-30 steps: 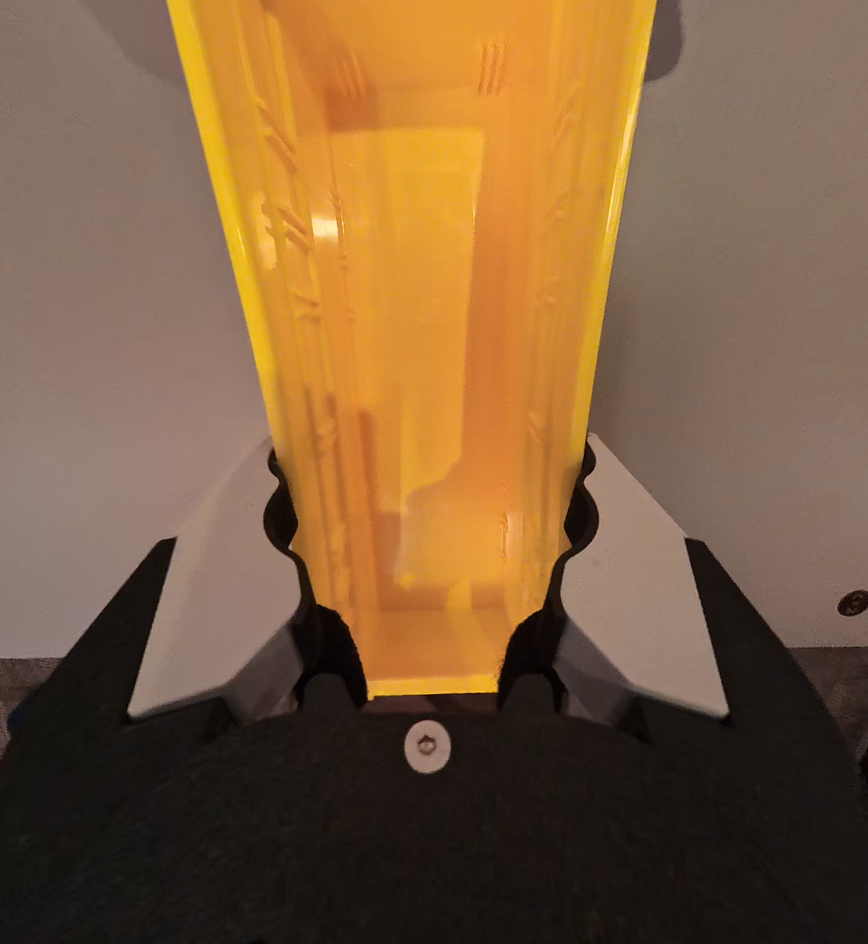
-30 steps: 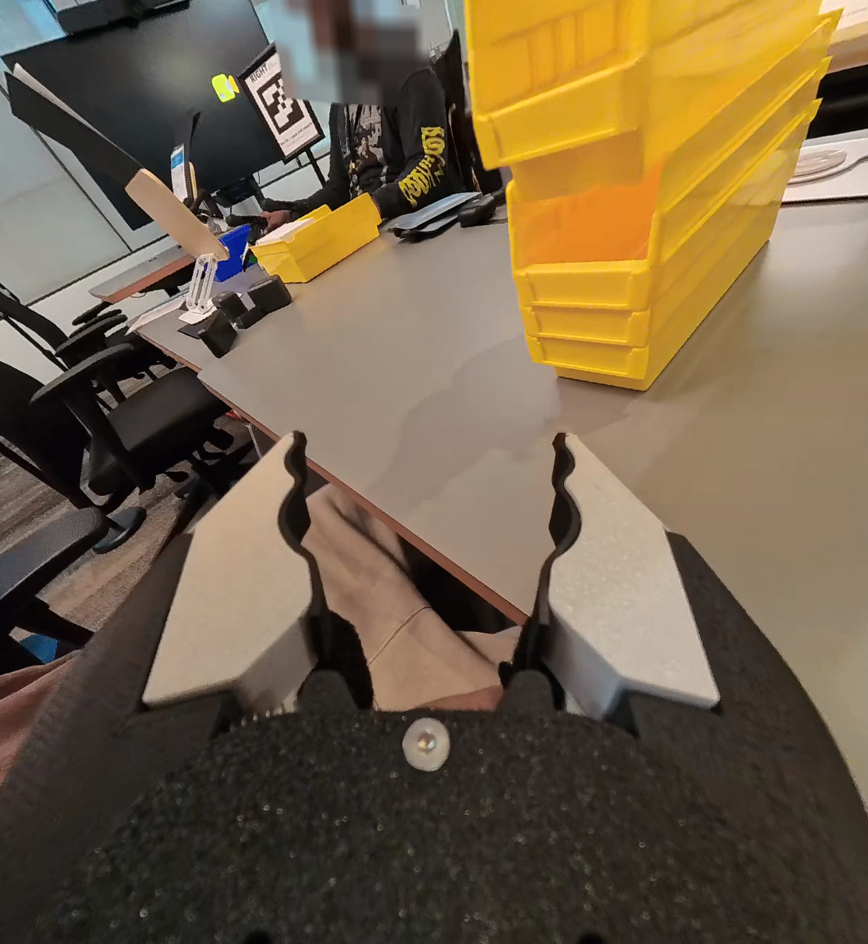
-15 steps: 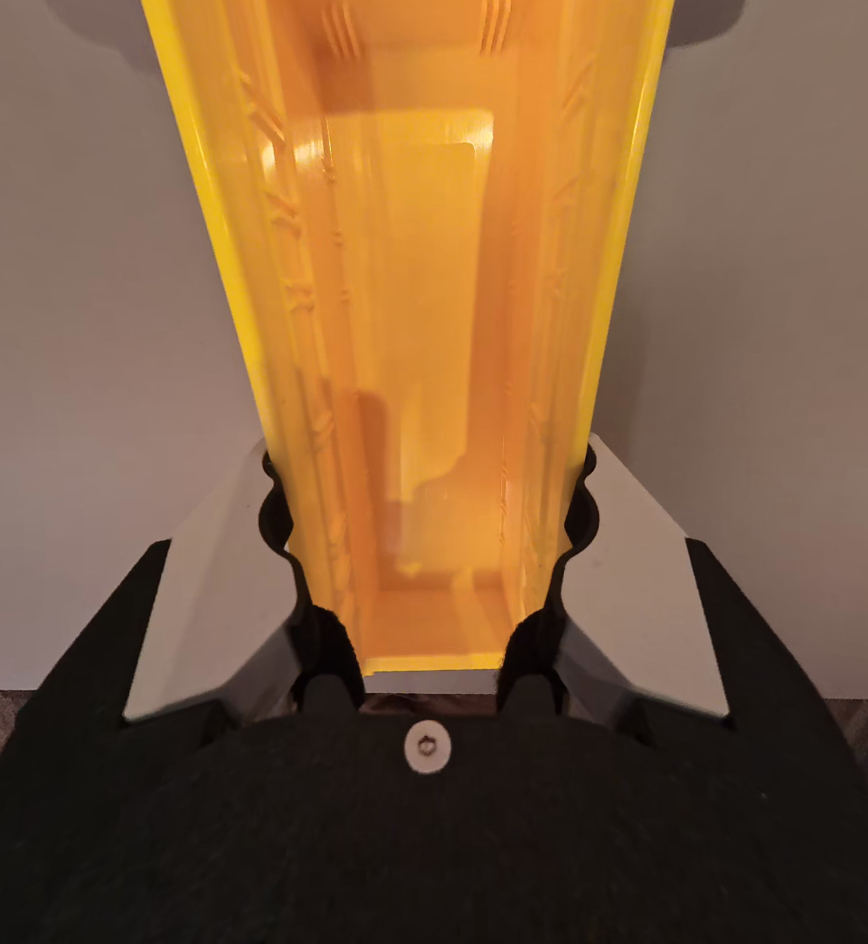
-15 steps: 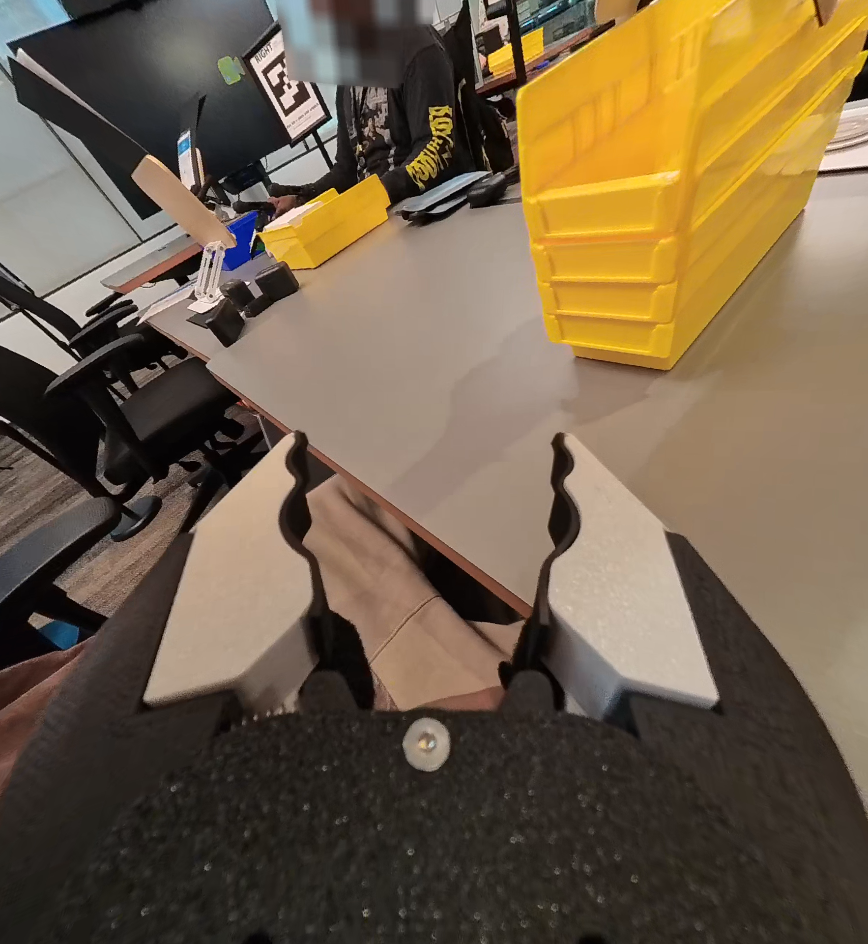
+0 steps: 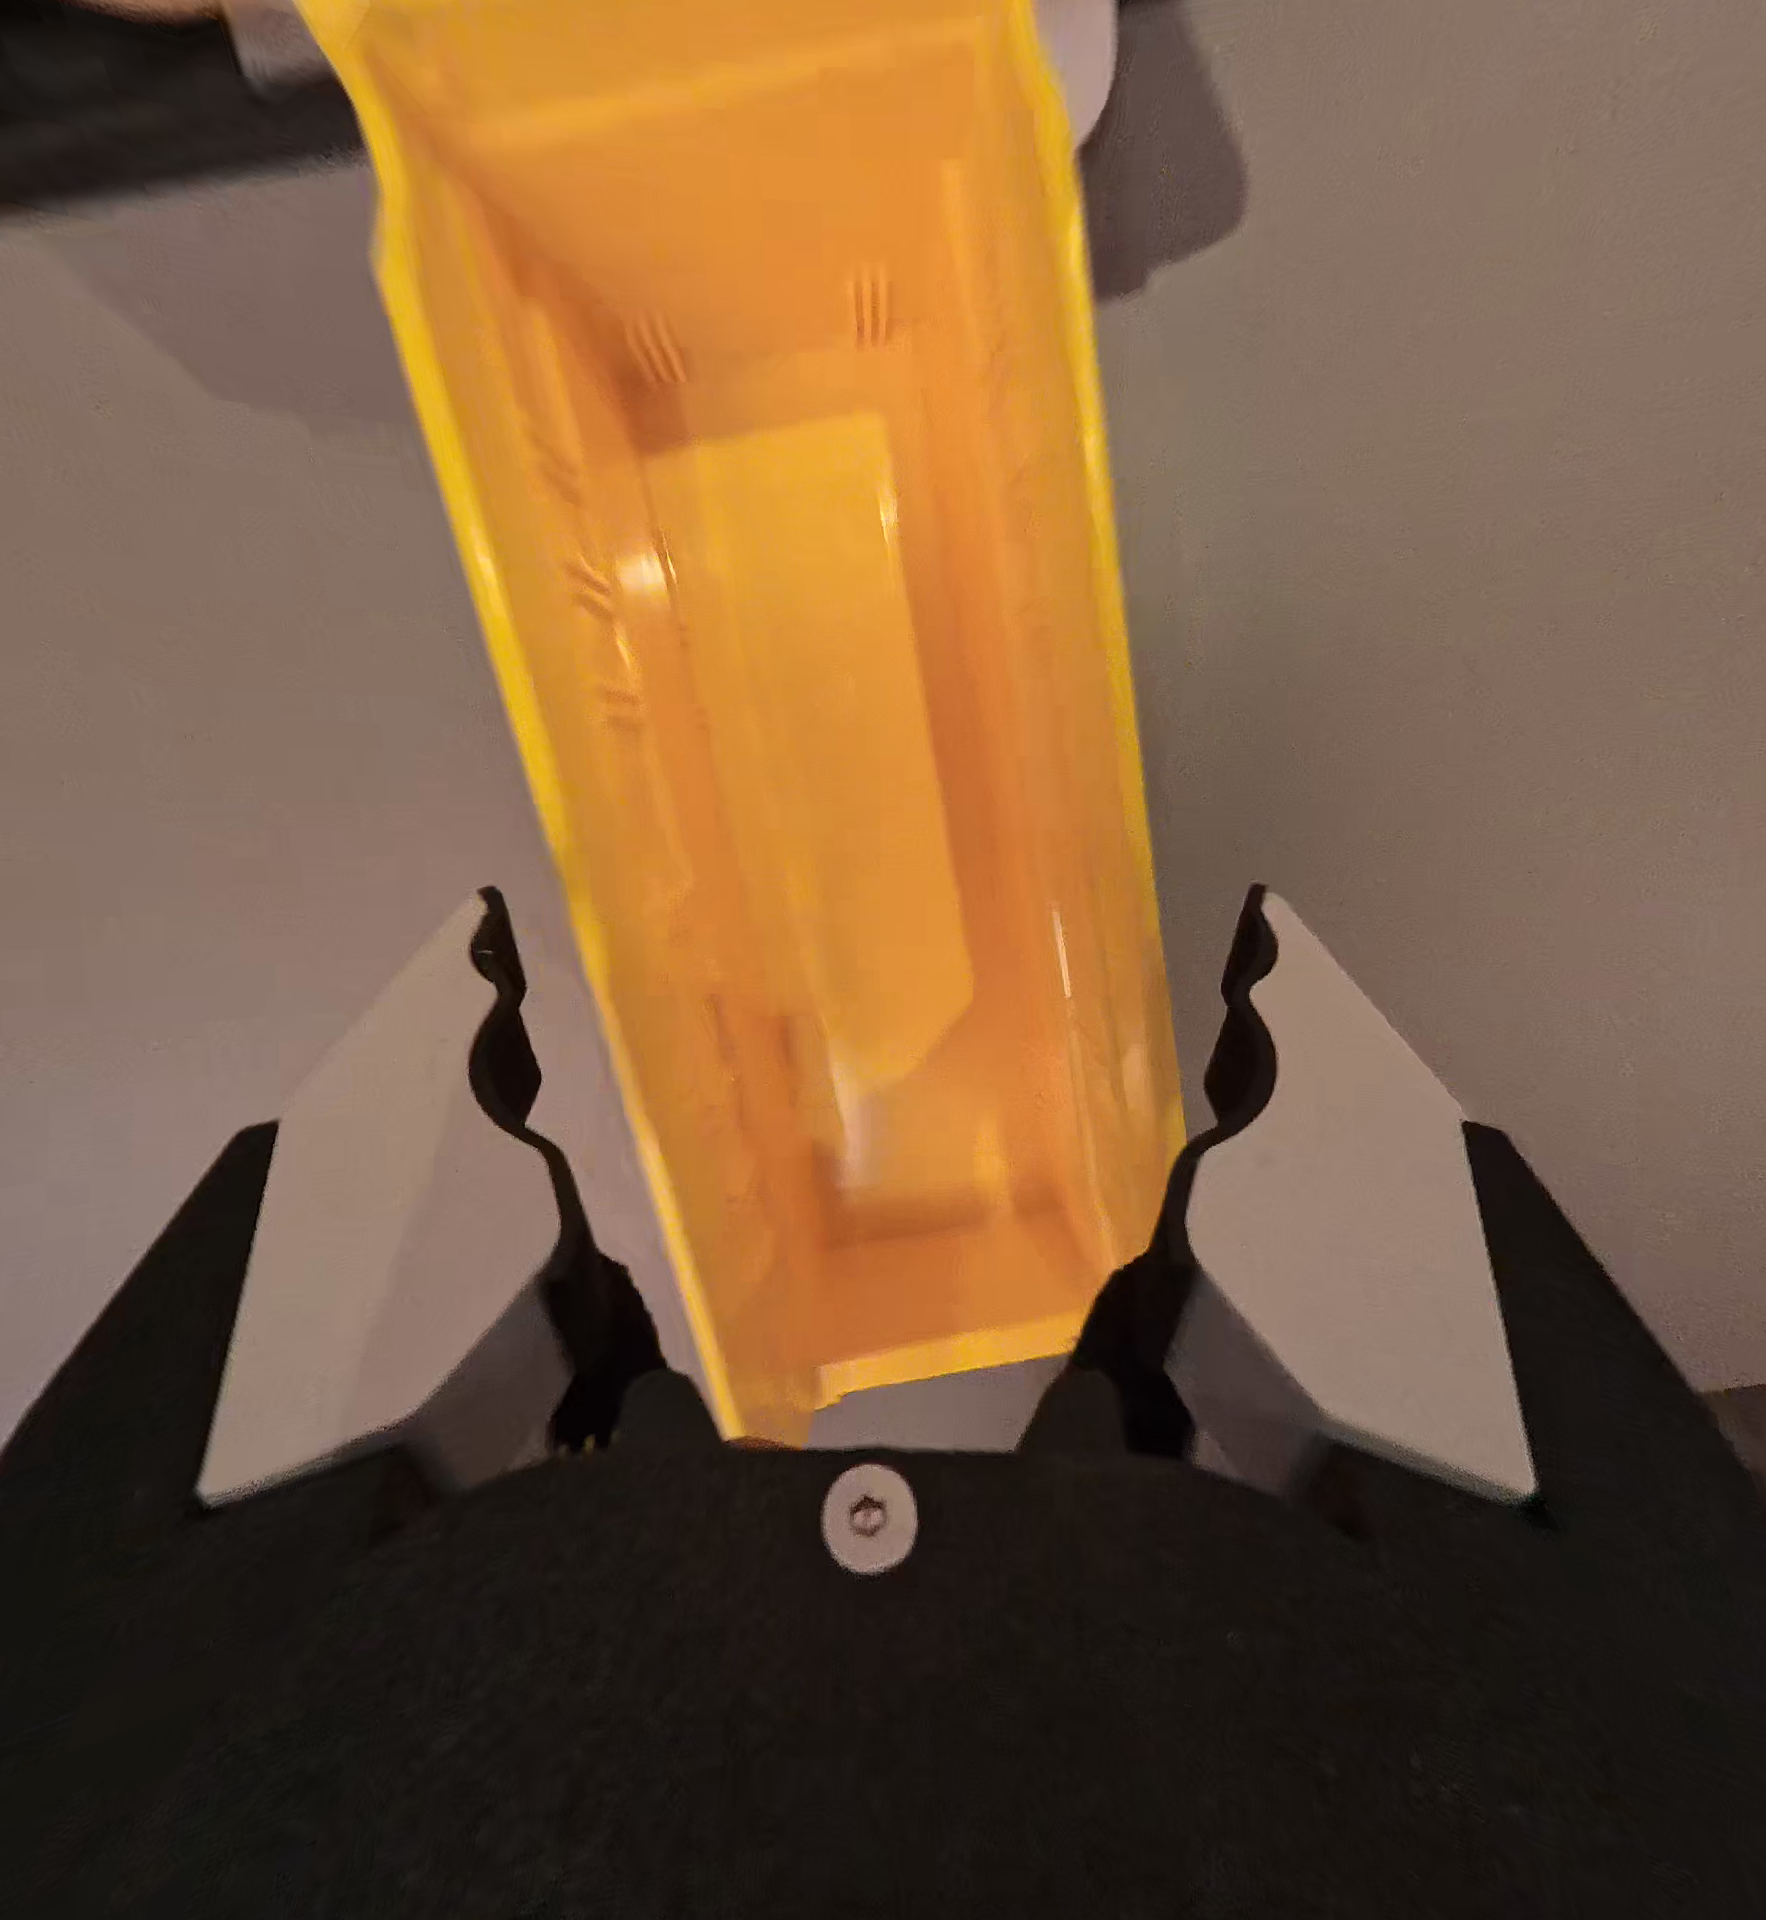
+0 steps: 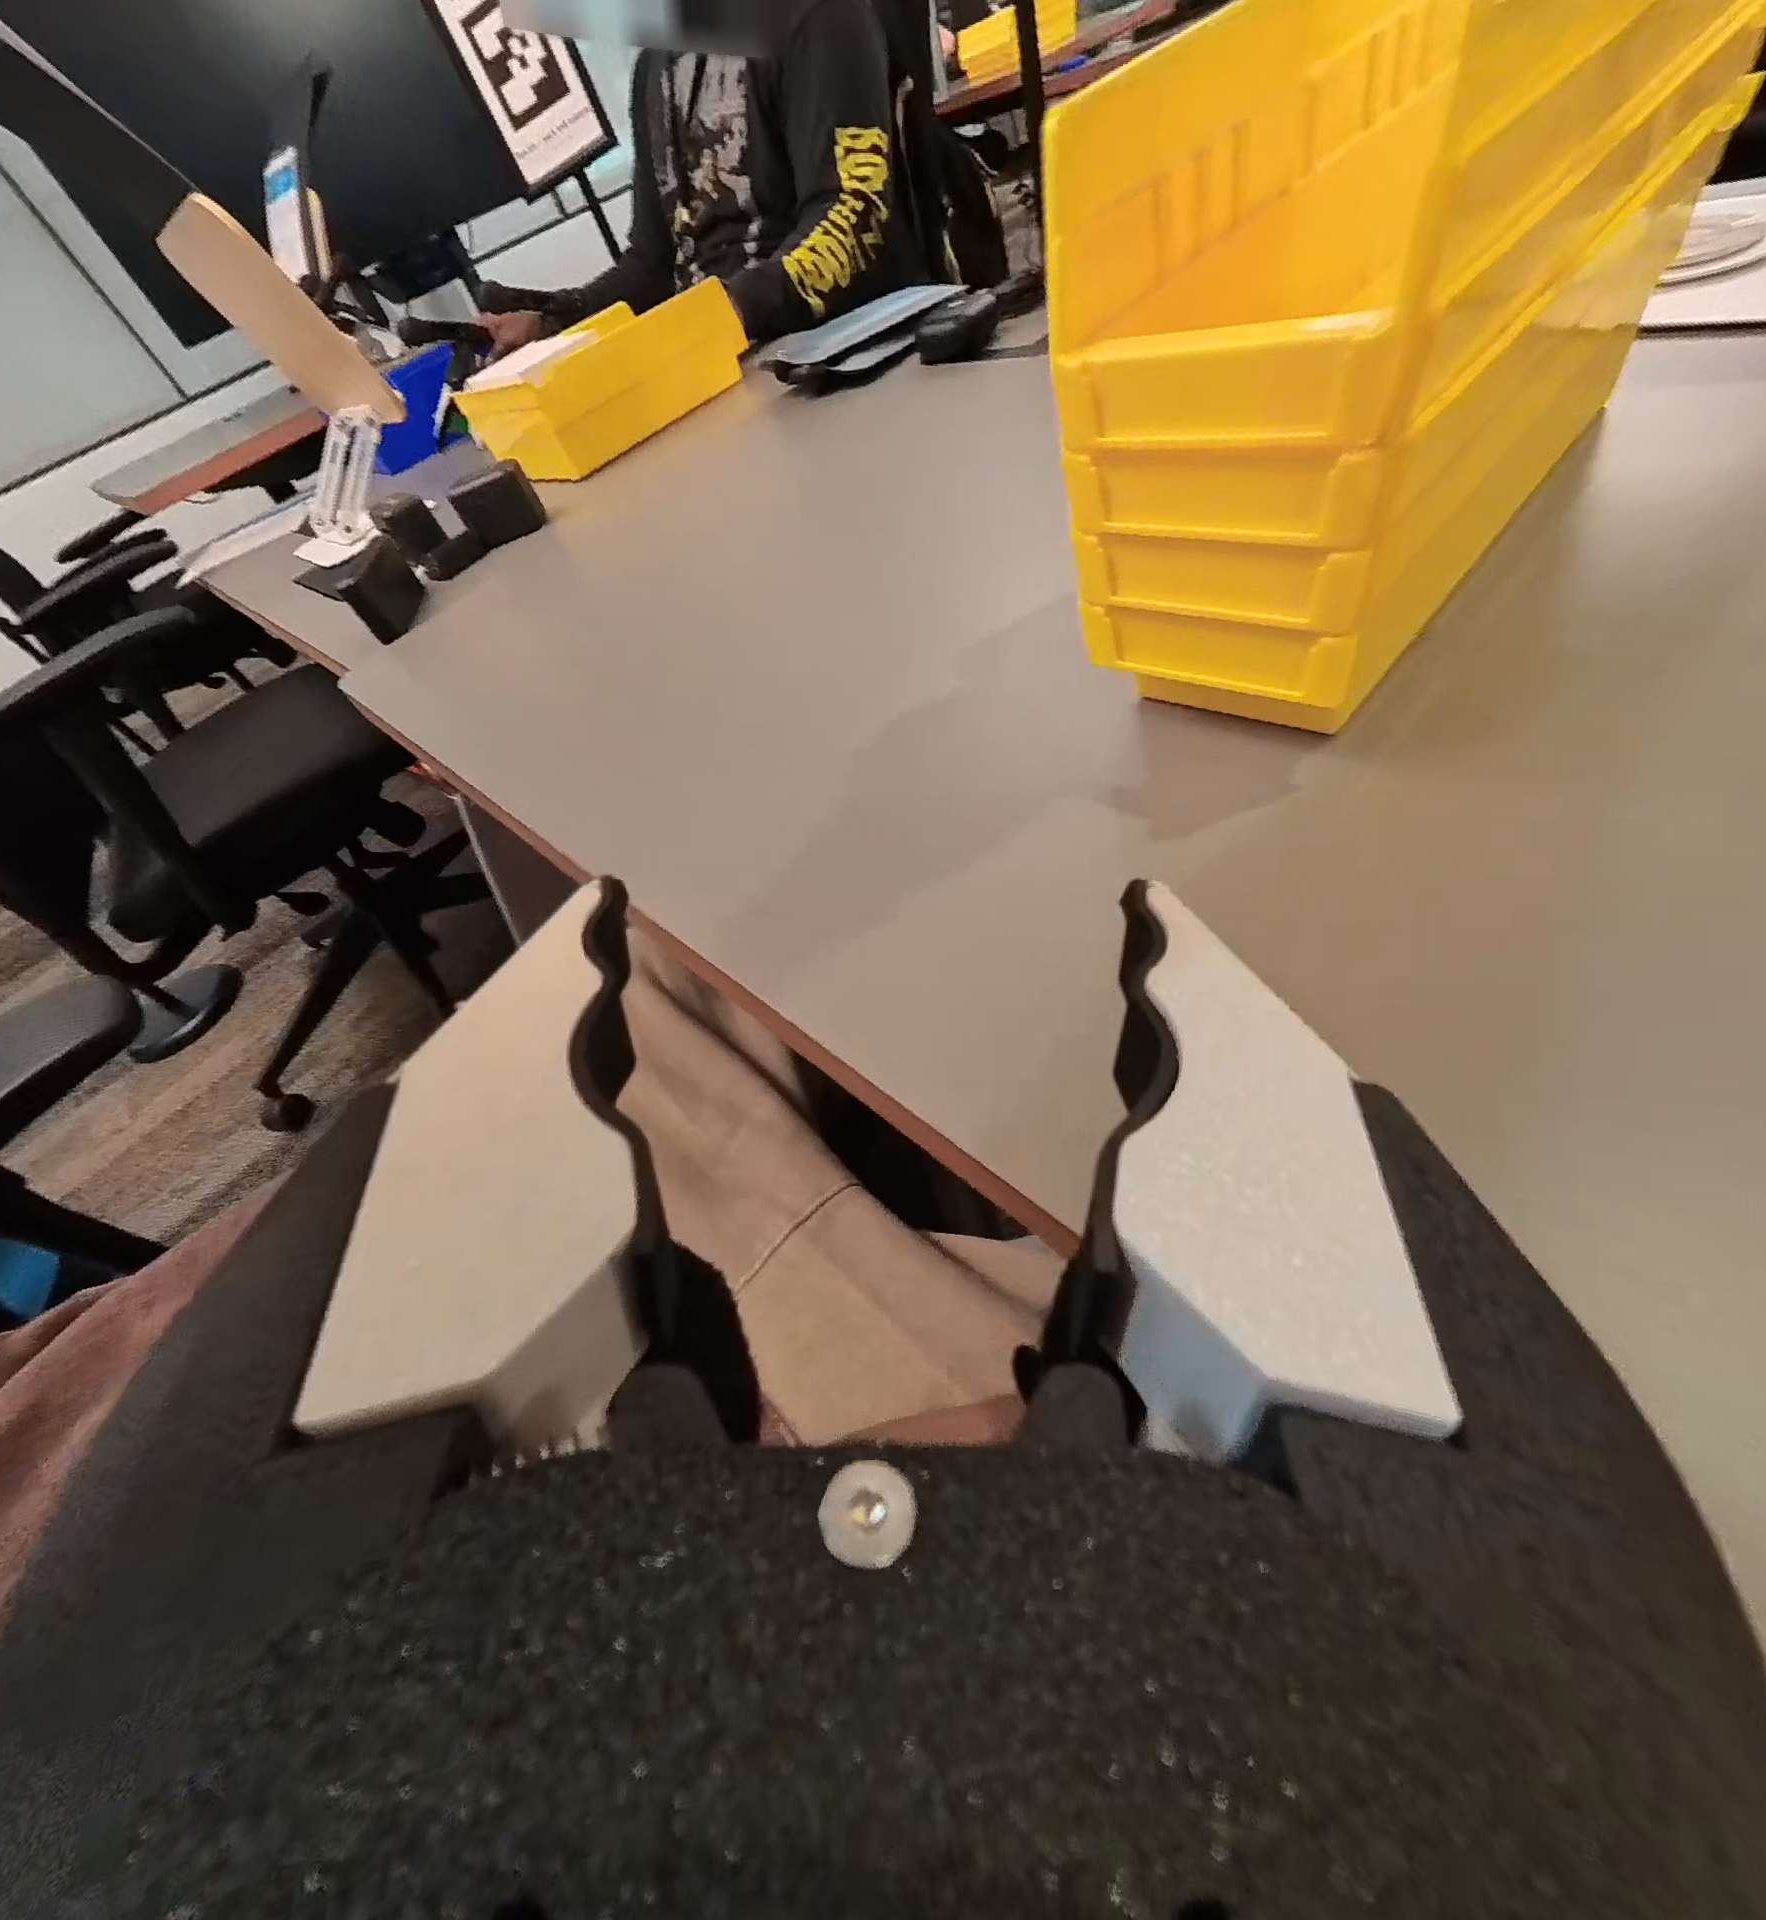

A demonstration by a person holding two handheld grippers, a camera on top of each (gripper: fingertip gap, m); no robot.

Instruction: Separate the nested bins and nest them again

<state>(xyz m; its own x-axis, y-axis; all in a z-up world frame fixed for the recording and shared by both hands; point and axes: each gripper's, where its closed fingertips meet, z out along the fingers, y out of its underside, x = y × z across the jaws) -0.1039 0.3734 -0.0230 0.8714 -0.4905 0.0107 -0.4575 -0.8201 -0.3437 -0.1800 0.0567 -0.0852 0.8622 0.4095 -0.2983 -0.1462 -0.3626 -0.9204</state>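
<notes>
In the left wrist view I look down into a long yellow bin (image 5: 806,727) that runs away between my fingers over the grey table (image 5: 183,623). My left gripper (image 5: 874,904) is open. Grey table shows between the left pad (image 5: 505,1039) and the bin wall, so the bin is not gripped. In the right wrist view the same bin tops a nested stack of several yellow bins (image 6: 1274,499) on the table (image 6: 806,675) at the upper right. My right gripper (image 6: 871,894) is open and empty, over the table's near edge, well short of the stack.
A separate yellow bin (image 6: 609,384), small black blocks (image 6: 422,540) and a white stand sit at the table's far left. A person (image 6: 785,187) sits behind it. Office chairs (image 6: 183,748) stand left of the table. A person's leg (image 6: 754,1164) shows under the edge.
My left jaws have spread and let go of the yellow bin. In the right view the top bin went from raised above the stack to sitting nested on it. My right gripper has stayed open.
</notes>
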